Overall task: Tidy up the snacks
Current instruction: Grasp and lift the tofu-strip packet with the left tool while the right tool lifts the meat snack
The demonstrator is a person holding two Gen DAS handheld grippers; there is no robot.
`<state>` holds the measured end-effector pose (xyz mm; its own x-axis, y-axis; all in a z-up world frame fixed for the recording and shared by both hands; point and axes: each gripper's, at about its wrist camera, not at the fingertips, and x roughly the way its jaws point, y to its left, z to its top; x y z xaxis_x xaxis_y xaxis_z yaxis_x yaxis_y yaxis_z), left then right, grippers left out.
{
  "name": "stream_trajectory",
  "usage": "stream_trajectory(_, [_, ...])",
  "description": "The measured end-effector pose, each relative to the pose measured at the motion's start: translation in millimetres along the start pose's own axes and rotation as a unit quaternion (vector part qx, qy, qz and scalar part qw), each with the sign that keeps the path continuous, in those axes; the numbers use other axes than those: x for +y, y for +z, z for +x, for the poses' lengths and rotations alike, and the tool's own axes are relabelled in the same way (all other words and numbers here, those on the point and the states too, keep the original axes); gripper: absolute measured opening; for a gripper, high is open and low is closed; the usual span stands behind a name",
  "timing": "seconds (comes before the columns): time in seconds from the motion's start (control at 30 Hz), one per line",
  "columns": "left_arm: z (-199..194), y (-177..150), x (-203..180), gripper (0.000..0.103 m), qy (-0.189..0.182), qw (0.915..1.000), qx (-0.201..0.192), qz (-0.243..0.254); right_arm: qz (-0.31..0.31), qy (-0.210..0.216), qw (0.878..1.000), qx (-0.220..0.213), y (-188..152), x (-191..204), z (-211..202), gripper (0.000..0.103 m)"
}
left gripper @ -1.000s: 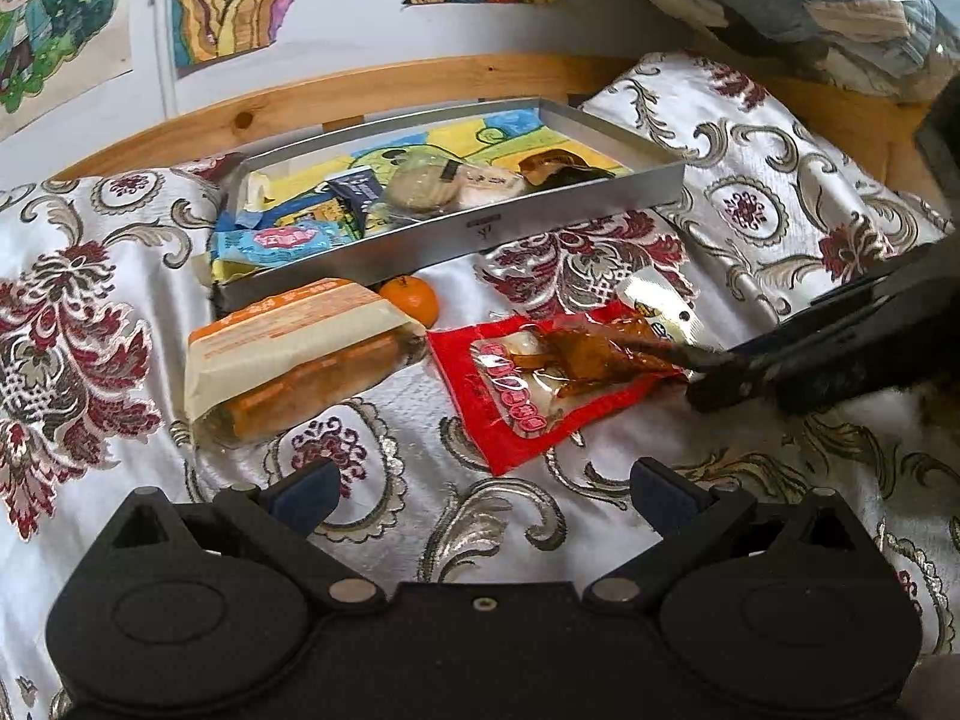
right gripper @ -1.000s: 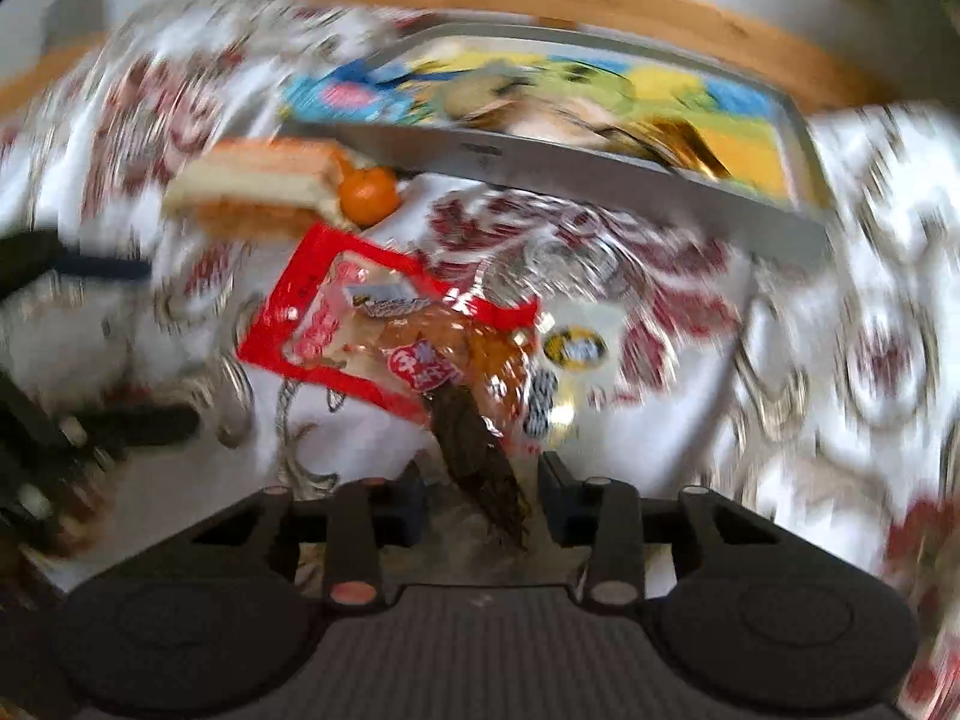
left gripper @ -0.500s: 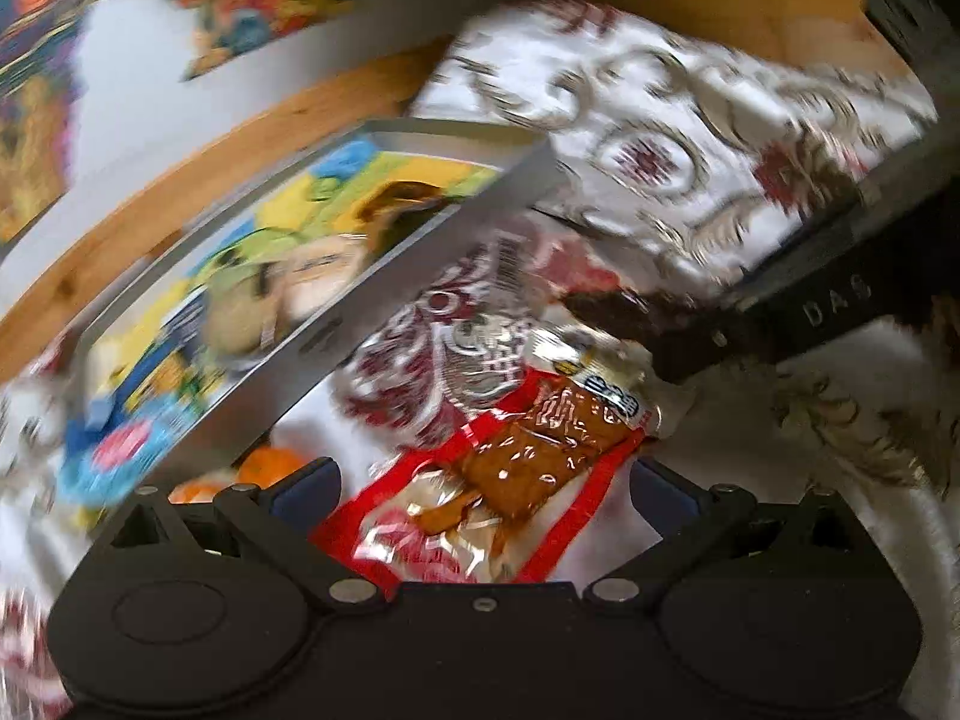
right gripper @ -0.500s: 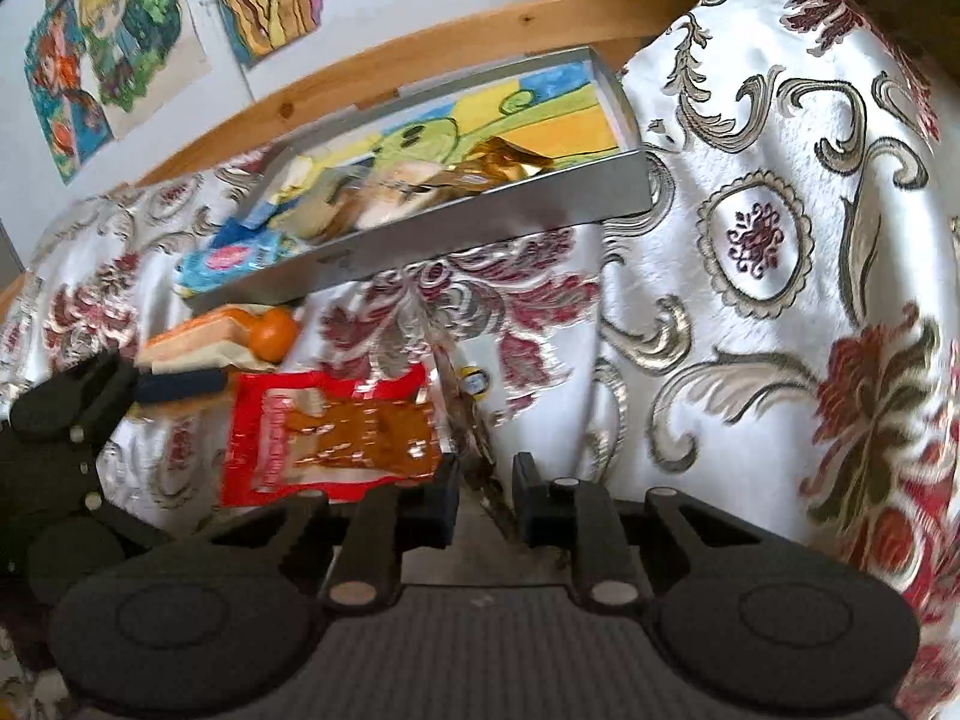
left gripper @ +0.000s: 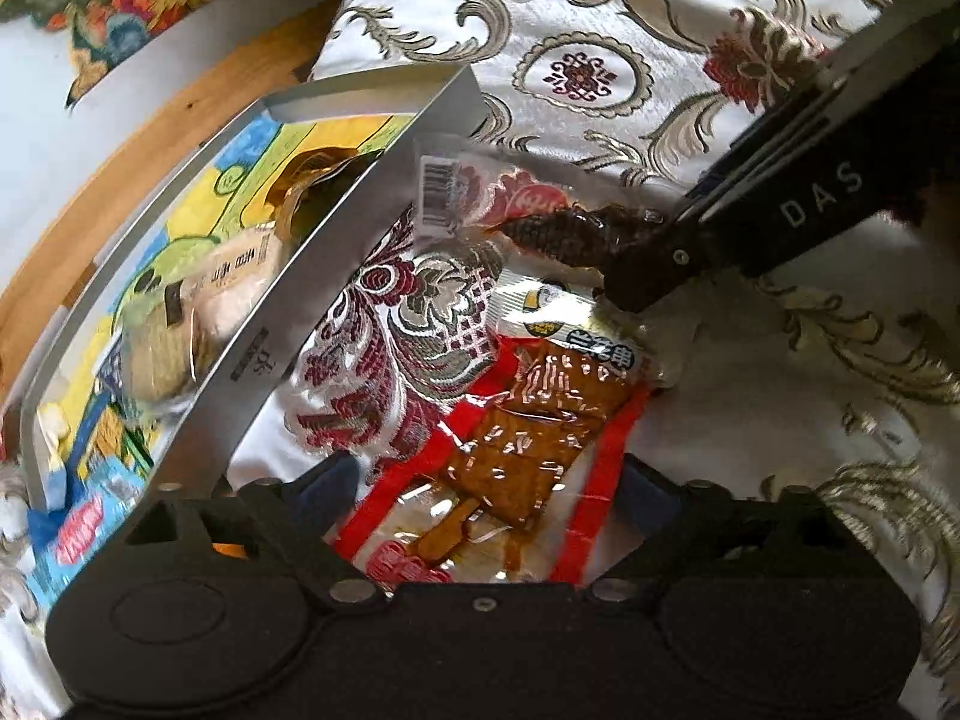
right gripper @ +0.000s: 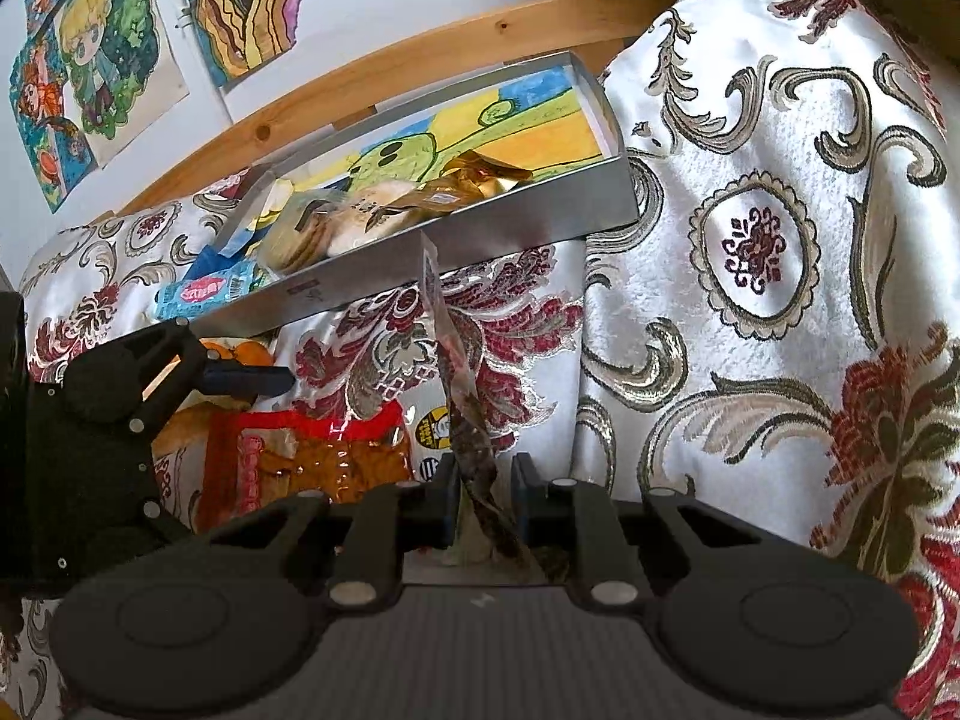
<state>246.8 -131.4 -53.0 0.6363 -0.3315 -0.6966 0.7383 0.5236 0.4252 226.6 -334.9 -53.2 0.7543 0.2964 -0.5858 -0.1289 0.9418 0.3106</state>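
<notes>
Being pinched by its dark end between the right gripper's (right gripper: 485, 483) narrow fingers, a clear packet (left gripper: 540, 222) is hanging near the tin's (left gripper: 336, 276) front wall; it is best lifted clear over that wall. The left gripper (left gripper: 486, 486), its fingers having just been closing yet wide, is straddling the red packet (left gripper: 516, 450) untouched.

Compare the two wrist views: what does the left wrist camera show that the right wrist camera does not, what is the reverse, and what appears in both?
Only the left wrist view shows the barcode on the clear packet. Only the right wrist view shows the wall drawings and the orange. Both show the silver tray, the red packet, the patterned cloth, and the right gripper shut on the clear packet of dark snack.
</notes>
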Motion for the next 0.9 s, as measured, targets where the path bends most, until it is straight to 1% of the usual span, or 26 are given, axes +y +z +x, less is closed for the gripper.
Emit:
stream_trajectory(0.1, [-5.4, -2.2, -1.2, 0.084, 0.006, 0.9996, 0.0, -0.028, 0.0, -0.008, 1.0, 0.001, -0.2, 1.6, -1.8, 0.021])
stream_trajectory(0.2, [-12.7, -4.7, 1.8, 0.078, -0.01, 0.9966, 0.012, -0.081, 0.004, -0.017, 1.0, 0.004, -1.1, 2.7, -6.2, 0.019])
stream_trajectory(0.3, [-20.8, -8.3, 2.5, 0.071, -0.024, 0.9911, 0.031, -0.127, 0.015, -0.019, 1.0, 0.009, -3.8, 2.6, -11.2, 0.017])
stream_trajectory(0.33, [-22.6, -10.5, 3.2, 0.067, -0.031, 0.9878, 0.041, -0.147, 0.018, -0.02, 1.0, 0.012, -5.6, 3.0, -12.8, 0.014])
stream_trajectory(0.37, [-24.3, -13.0, 3.7, 0.067, -0.033, 0.9846, 0.051, -0.164, 0.022, -0.021, 0.999, 0.013, -8.0, 3.6, -14.6, 0.013])
stream_trajectory(0.47, [-29.4, -22.5, 7.7, 0.067, -0.039, 0.9701, 0.077, -0.227, 0.028, -0.026, 0.999, 0.017, -13.9, 6.8, -21.2, 0.011])
stream_trajectory(0.5, [-31.9, -26.6, 10.0, 0.067, -0.04, 0.9629, 0.084, -0.253, 0.031, -0.025, 0.999, 0.02, -15.4, 7.9, -23.6, 0.011])
stream_trajectory(0.53, [-34.0, -29.7, 11.1, 0.067, -0.039, 0.9576, 0.089, -0.271, 0.034, -0.022, 0.999, 0.021, -16.5, 8.4, -25.7, 0.011])
stream_trajectory(0.63, [-43.7, -39.6, 14.3, 0.067, -0.038, 0.9436, 0.097, -0.314, 0.038, -0.014, 0.999, 0.022, -20.6, 11.0, -33.0, 0.011])
stream_trajectory(0.77, [-53.1, -58.5, 16.0, 0.068, -0.048, 0.9205, 0.11, -0.372, 0.035, -0.001, 0.999, 0.031, -23.9, 17.9, -42.3, 0.011])
stream_trajectory(0.8, [-54.8, -62.9, 14.8, 0.068, -0.046, 0.9176, 0.11, -0.379, 0.031, 0.003, 0.999, 0.035, -24.5, 20.5, -44.1, 0.011])
stream_trajectory(0.83, [-54.7, -65.1, 14.3, 0.069, -0.042, 0.9173, 0.109, -0.381, 0.026, 0.005, 0.999, 0.038, -25.3, 23.5, -45.5, 0.011])
stream_trajectory(0.9, [-56.2, -68.1, 9.3, 0.07, -0.034, 0.9207, 0.105, -0.374, 0.017, 0.007, 0.999, 0.043, -28.0, 29.4, -46.3, 0.011])
